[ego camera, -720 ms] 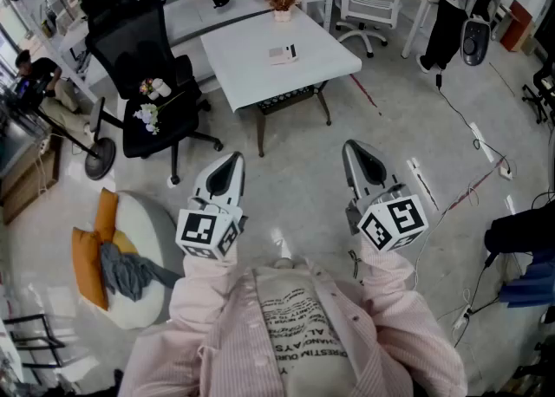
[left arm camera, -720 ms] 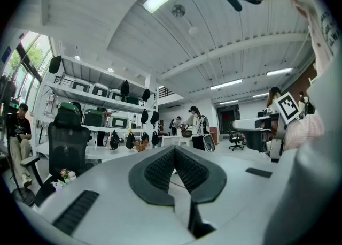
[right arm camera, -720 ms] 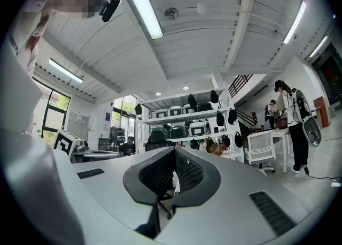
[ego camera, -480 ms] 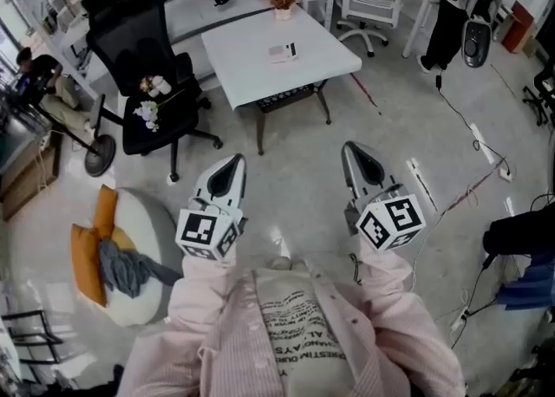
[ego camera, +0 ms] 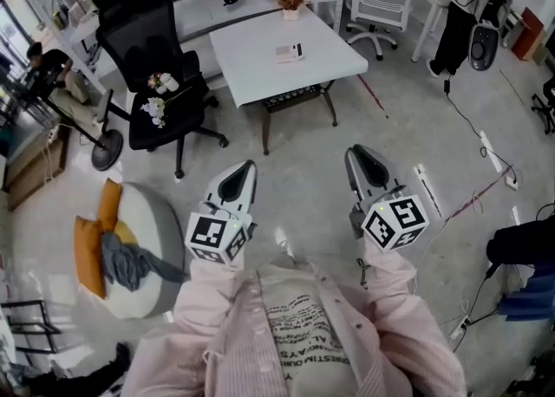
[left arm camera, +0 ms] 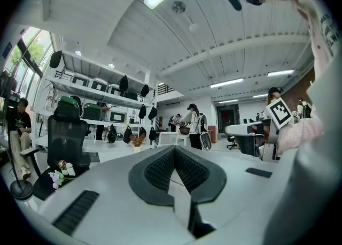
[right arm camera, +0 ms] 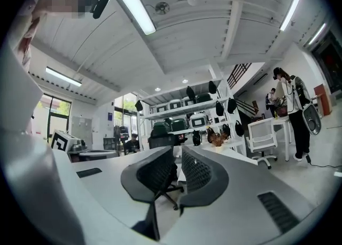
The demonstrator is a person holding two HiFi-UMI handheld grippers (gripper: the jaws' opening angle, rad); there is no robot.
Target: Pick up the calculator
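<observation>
**Calculator (ego camera: 289, 52): not yet picked up, lying flat on the white bench (ego camera: 251, 70), towards its far side.**

The item lies apart from the only other thing on the bench, a small pot of dried plants (ego camera: 291, 1) at the far edge. A black office chair (ego camera: 160, 83) stands at the bench's left. The left tool (ego camera: 238, 180) and right tool (ego camera: 363, 165) hover over the floor on the near side of the bench, well apart from it, and point level towards it. The left tool's jaws are pressed together at the tips, and the right tool's are closed to a bare slit. Neither has anything between its jaws. Progress, as judged: the very start, with only the facing of the bench done. Still to come are the approach, spreading one tool's jaws, closing on the calculator and lifting it.
</observation>
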